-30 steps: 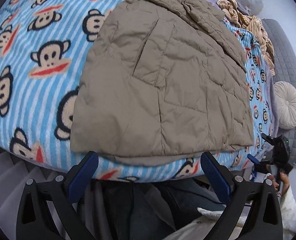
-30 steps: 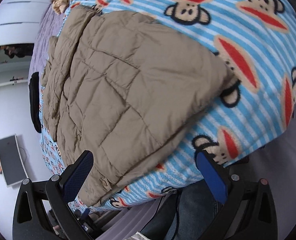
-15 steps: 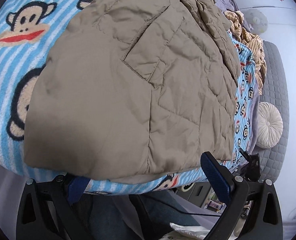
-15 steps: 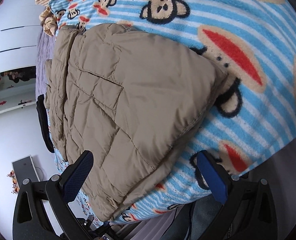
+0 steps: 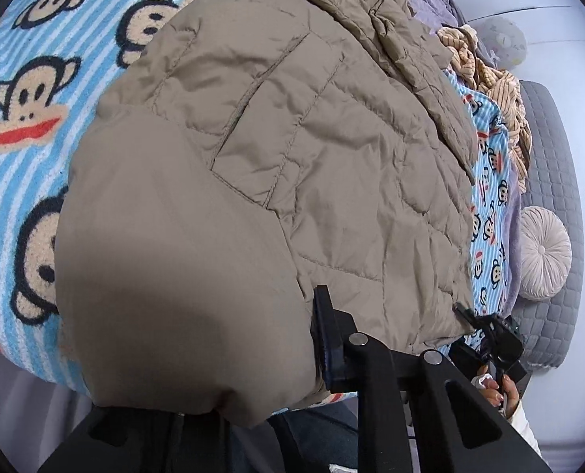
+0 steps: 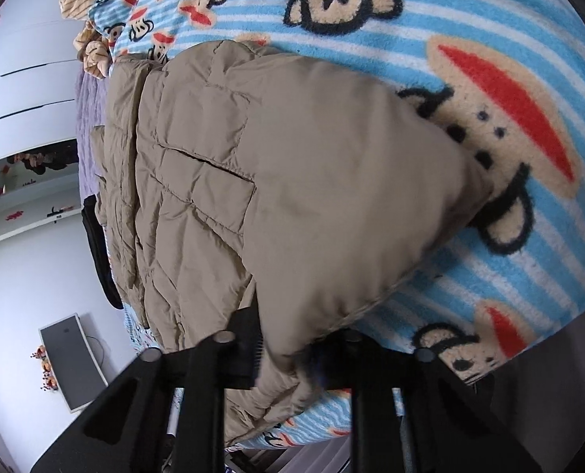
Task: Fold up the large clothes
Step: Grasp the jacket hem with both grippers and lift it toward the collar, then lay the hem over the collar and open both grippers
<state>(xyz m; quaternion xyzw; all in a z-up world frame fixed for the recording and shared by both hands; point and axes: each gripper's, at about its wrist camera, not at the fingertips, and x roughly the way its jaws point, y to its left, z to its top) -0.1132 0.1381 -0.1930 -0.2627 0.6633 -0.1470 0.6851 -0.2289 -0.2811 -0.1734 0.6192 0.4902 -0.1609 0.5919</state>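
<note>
A khaki quilted jacket [image 5: 292,157] lies folded on a blue striped monkey-print blanket [image 5: 24,157] over a bed. Its near hem bulges over my left gripper [image 5: 268,366], which is shut on the cloth; only the right finger [image 5: 326,331] shows, the other is buried under the fabric. In the right wrist view the same jacket [image 6: 292,177] rests on the blanket [image 6: 529,236], and my right gripper [image 6: 288,351] is shut on its near corner, the hem pinched between both black fingers.
A tan striped garment [image 5: 485,75] lies crumpled past the jacket. A round cushion [image 5: 544,252] leans on grey quilted padding [image 5: 556,157]. A person's hand [image 5: 505,390] holds the other gripper. A black garment [image 6: 99,252] hangs off the bed, with a monitor [image 6: 71,362] below.
Both grippers moved in onto the jacket's near hem and went from wide open to shut on it. The hem now bunches up over the fingers.
</note>
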